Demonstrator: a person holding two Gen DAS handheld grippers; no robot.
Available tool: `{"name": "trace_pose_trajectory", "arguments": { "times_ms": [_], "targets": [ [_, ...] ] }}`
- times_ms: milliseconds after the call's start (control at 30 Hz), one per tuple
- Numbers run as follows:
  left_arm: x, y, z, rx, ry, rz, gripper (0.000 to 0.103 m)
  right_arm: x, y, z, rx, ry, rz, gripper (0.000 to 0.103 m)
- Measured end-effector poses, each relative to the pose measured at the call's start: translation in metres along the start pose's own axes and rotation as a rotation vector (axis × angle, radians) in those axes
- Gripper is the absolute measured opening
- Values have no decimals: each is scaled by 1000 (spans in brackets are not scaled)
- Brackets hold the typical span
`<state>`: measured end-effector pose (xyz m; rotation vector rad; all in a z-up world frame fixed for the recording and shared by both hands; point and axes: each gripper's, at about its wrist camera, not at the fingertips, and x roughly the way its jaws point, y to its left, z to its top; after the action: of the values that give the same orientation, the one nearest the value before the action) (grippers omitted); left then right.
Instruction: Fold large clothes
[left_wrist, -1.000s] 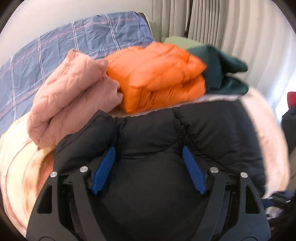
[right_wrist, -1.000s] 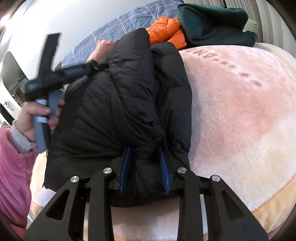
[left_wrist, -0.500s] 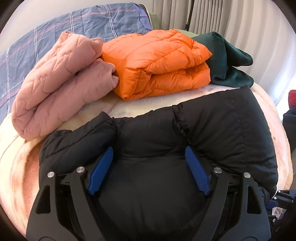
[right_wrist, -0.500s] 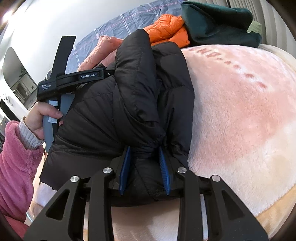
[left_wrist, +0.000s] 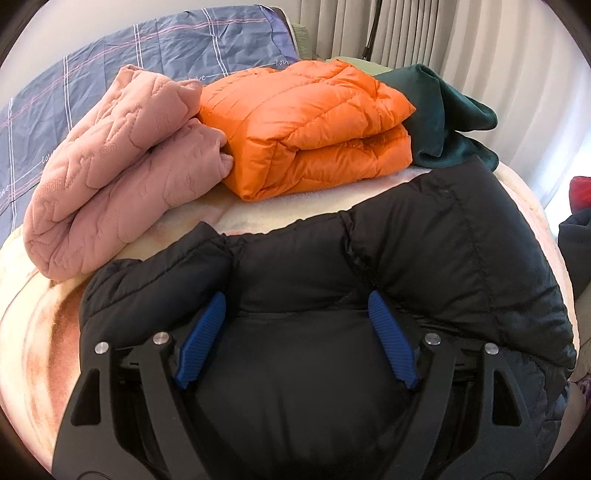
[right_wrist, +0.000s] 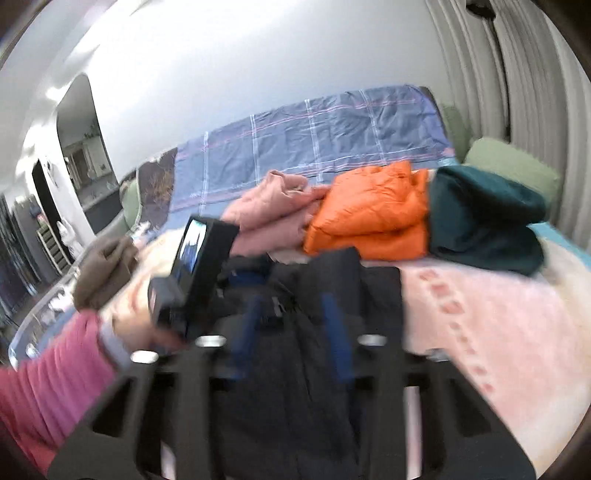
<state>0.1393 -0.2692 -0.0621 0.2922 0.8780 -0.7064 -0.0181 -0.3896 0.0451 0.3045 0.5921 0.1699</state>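
Lying across a bed covered by a pink and cream plush blanket (left_wrist: 33, 325), a black puffer jacket (left_wrist: 436, 243) fills the near part of both views. From the left wrist view, the left gripper (left_wrist: 295, 332) has its blue fingers (left_wrist: 201, 334) set wide, with a thick bulge of the jacket between them and the fabric swelling against both. In the blurred right wrist view, the right gripper (right_wrist: 291, 332) has its fingers narrow and closing, with a fold of the black jacket between them. At the left of that view, the person's left hand (right_wrist: 129, 314), in a pink sleeve (right_wrist: 51, 384), holds the other gripper. Beyond the jacket, three folded garments sit in a row, touching one another: a dusty pink quilted one (left_wrist: 118, 166), an orange puffer (left_wrist: 314, 129) and a dark green one (left_wrist: 443, 110). Behind them lies blue checked bedding (left_wrist: 147, 48), and pale curtains (left_wrist: 461, 40) hang at the right.
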Motion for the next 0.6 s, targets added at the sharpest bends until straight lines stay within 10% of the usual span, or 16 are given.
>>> {"name": "trace_pose_trajectory", "arguments": {
  "times_ms": [200, 333, 600],
  "targets": [
    [-4, 6, -2, -16, -10, -34, 81, 105, -56, -12, 50, 173, -248, 1],
    [-4, 18, -2, -48, -19, -126, 81, 121, -94, -38, 207, 188, -134, 0],
    [-19, 35, -10, -66, -74, -208, 80, 124, -78, -41, 109, 175, -205, 0]
  ]
}}
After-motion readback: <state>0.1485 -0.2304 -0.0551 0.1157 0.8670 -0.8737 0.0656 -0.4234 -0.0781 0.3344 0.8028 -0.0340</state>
